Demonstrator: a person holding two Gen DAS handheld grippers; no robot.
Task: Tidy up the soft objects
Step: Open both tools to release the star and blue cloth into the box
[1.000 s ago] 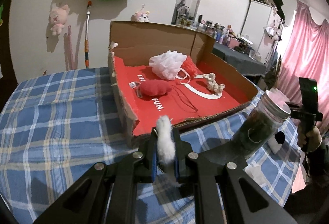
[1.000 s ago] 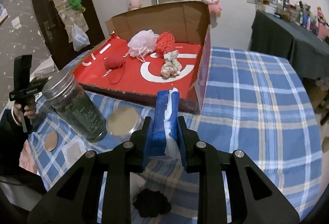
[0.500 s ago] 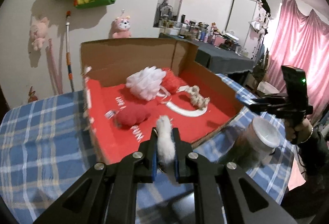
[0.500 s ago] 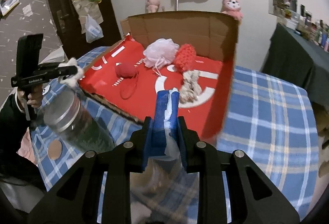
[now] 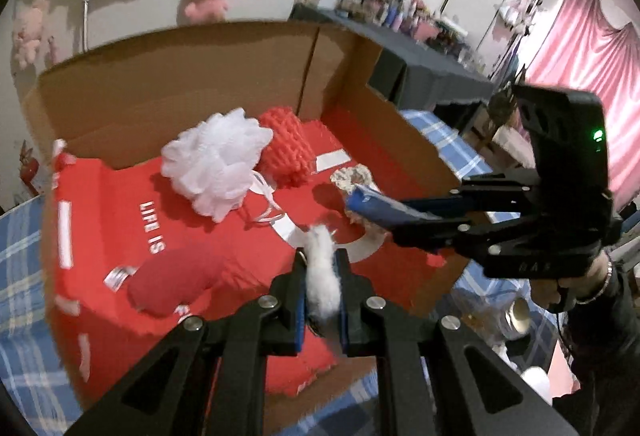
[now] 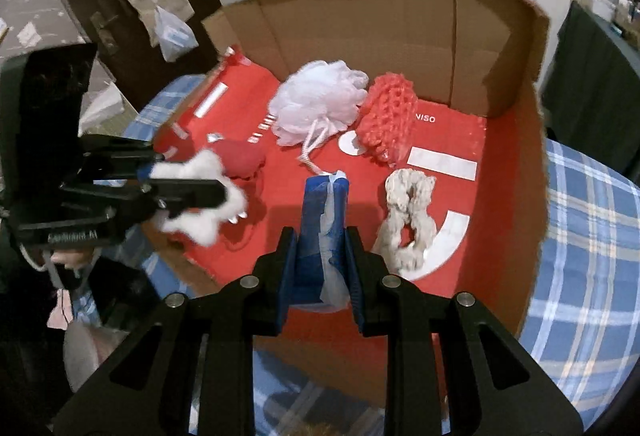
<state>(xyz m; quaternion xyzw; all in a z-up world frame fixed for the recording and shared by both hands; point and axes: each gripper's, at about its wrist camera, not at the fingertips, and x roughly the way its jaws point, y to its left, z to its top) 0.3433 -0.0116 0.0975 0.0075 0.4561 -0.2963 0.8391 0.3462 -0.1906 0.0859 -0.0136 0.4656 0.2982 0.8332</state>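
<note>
You get dim indoor light, brightest at the pink curtain [image 5: 592, 84] — fisheye bends the cardboard box [image 6: 400, 24] walls and darkens the corners. Motion blur smears the blue plaid cloth [image 6: 592, 276] and the wall toys; soft shadows fall on the box's red floor.

— What has changed since a second ago?
— Both grippers have moved from the table edge to above the box [image 6: 516, 196]. The left gripper [image 5: 320, 268], with its white fluff [image 5: 322, 276], now hangs over the red floor
— And the right gripper [image 6: 322, 232]?
— It has come in beside the scrunchie [image 6: 408, 220], and the jar has dropped from view
</note>
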